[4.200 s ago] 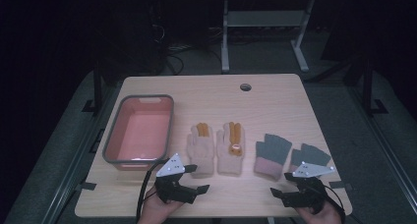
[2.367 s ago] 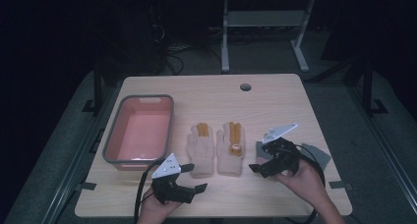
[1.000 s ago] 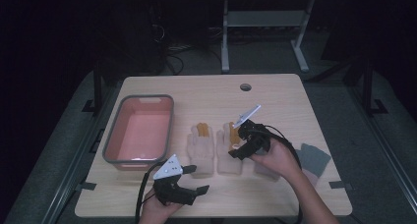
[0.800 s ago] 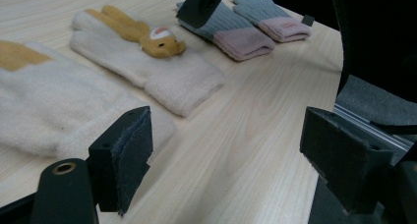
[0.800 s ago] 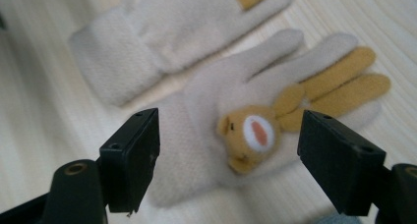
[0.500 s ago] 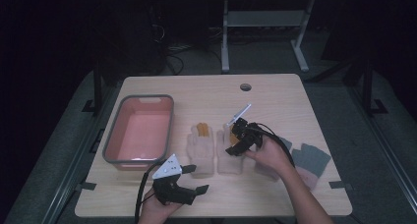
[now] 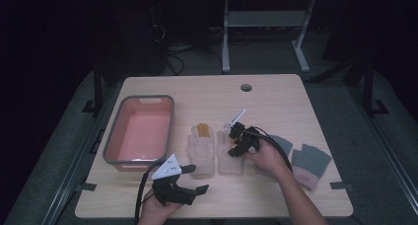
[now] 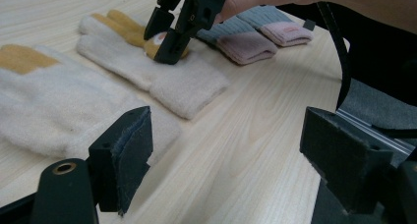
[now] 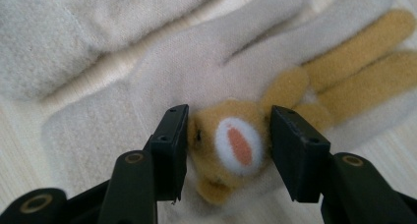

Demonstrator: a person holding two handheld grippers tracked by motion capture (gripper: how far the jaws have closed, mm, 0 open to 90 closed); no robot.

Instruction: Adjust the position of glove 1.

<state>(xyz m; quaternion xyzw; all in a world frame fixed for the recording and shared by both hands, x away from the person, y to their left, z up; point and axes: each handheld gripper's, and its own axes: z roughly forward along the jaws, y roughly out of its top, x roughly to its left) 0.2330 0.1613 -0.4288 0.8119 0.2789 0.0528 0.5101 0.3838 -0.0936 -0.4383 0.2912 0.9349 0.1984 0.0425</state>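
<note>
Two cream gloves with orange fingers lie side by side mid-table. My right gripper [image 7: 231, 149] points down onto the right cream glove [image 7: 231, 165]. Its jaws have just been closing, and both pads now touch the sides of the glove's tan animal-face patch [image 9: 231, 140]. The left cream glove [image 7: 201, 151] lies untouched beside it. My left gripper [image 7: 197, 179] rests near the front edge with its jaws wide open and nothing between them [image 8: 231, 160]. From there the right gripper [image 8: 164, 37] appears farther off, on the glove [image 8: 187, 81].
A pink tray with a grey rim [image 7: 111, 151] stands at the left. Two grey gloves with pink cuffs [image 7: 310, 163] lie at the right, one partly under the right hand. A cable hole [image 7: 246, 87] sits near the table's far edge.
My right gripper has moved left from the grey gloves to the right cream glove, sunk onto it and narrowed its jaws around the animal patch. The left gripper has stayed put.
</note>
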